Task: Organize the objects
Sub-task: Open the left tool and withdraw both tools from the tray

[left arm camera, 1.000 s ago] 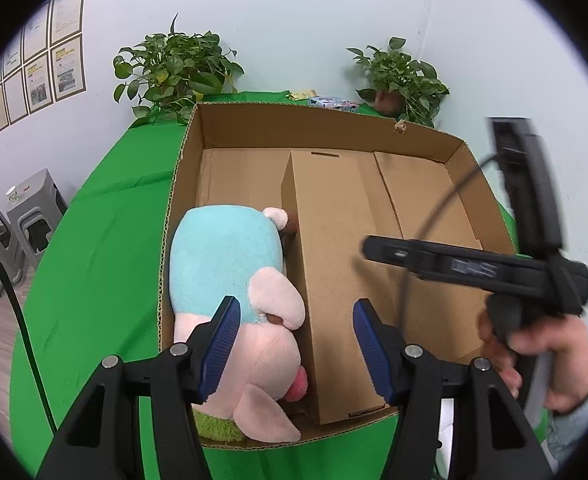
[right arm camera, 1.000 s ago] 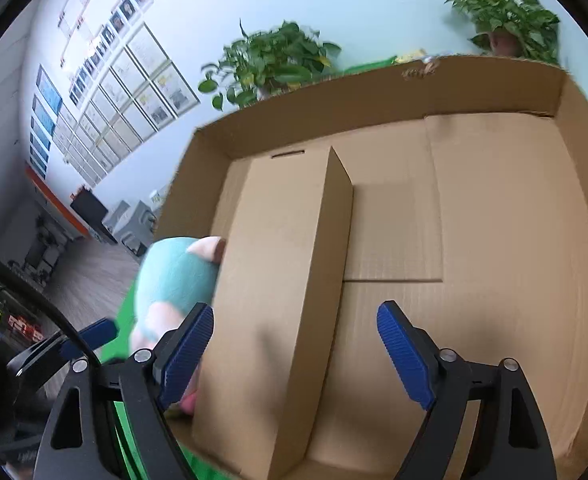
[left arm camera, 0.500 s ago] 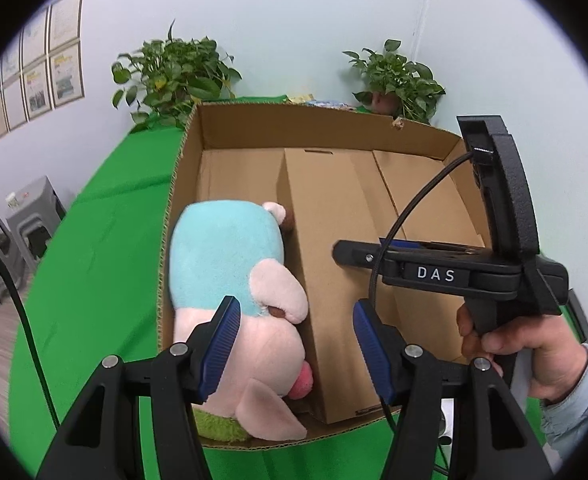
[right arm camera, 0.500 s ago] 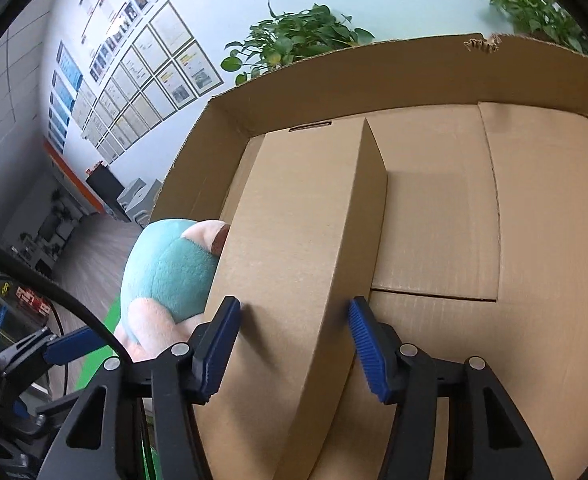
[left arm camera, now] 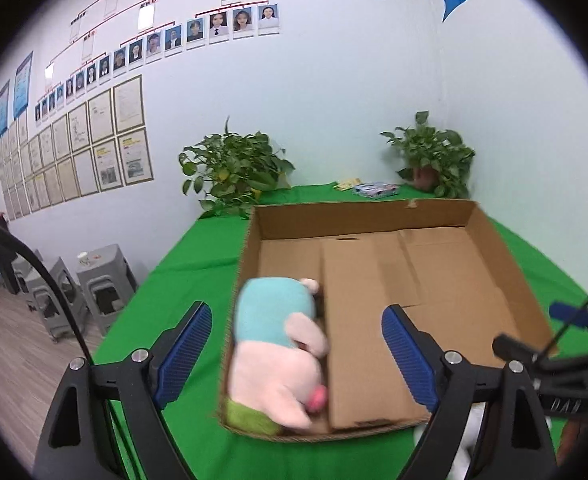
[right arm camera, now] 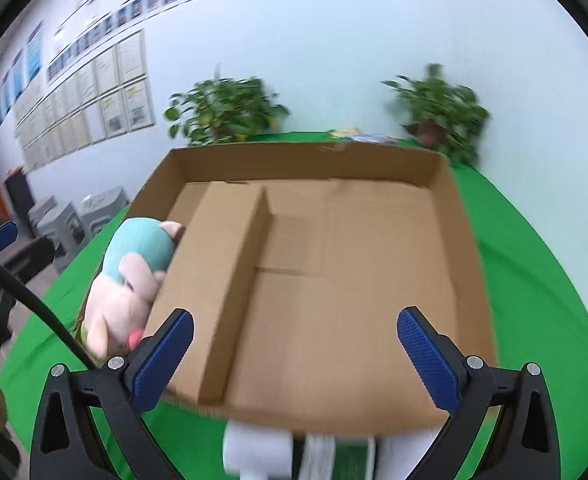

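**Both tongs pulled back from the box, open and empty**

Since 0.5 s ago both tongs have drawn back and risen from the carton, and both have spread wider; the right pair, which straddled the cardboard divider, has let it go.

Left wrist view: the left tongs (left arm camera: 296, 350) stand wide apart, holding nothing. The cardboard box (left arm camera: 506, 256) lies on the green worktop (left arm camera: 182, 272). The plush toy (left arm camera: 282, 340) lies in the narrow left compartment, pressed between the left wall and the divider (left arm camera: 358, 320), its head toward the near edge. The wide right compartment shows only bare cardboard. At the lower right something white (left arm camera: 468, 440) peeks out near the box's near edge; I cannot tell what it is.

Right wrist view: the right tongs (right arm camera: 294, 356) are also spread apart and empty, hovering over the near edge of the box. Just below them, on the worktop in front of the box, lie white items (right arm camera: 262, 452), blurred, identity unclear. 2 potted plants (right arm camera: 226, 108) stand at the far end.

Judgement: 1 toy looks stowed and the step in hand is retreating to fetch the next object. The next move probably calls for lowering the right tongs onto a white item and closing on it, then carrying it into the free compartment.
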A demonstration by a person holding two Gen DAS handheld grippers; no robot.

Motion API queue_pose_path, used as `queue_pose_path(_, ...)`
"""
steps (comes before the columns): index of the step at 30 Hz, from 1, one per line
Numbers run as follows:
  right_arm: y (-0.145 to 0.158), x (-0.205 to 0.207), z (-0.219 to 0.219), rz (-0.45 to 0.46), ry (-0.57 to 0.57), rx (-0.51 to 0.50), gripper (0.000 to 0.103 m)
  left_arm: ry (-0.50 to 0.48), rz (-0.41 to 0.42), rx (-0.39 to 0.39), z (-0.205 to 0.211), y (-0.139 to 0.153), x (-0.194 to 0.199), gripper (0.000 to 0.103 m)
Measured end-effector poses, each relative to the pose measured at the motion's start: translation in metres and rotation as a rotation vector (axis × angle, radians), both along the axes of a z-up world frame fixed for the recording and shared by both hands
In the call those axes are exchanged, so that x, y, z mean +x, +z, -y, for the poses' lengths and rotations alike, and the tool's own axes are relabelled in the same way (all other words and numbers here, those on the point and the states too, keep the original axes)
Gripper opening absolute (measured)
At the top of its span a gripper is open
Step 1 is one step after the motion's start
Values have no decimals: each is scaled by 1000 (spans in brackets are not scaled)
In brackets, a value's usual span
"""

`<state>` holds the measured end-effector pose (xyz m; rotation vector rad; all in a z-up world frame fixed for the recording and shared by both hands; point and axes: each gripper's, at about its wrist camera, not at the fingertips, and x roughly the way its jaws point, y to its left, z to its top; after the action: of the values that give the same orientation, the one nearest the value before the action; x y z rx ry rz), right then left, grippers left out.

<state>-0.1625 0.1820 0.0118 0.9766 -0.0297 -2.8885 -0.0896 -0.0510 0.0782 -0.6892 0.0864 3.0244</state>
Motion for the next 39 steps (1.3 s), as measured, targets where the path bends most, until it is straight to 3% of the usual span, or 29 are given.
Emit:
queue_pose_path(6,-4,63,-40,-8,-51,-19,103,-76,29,36,-21,-5,19,87)
queue_pose_path(11,1,96,-50,-20,-43,-28,103,-104,30,45,-33,-8,31,87)
queue_pose_path(18,3,104,-51,-2,0,-8,103,-141,44,98,-32,-8,45,87)
queue_pose_path(39,8,139,-65,-29,13,-9,102,-157,115,128,-38,-24,35,86)
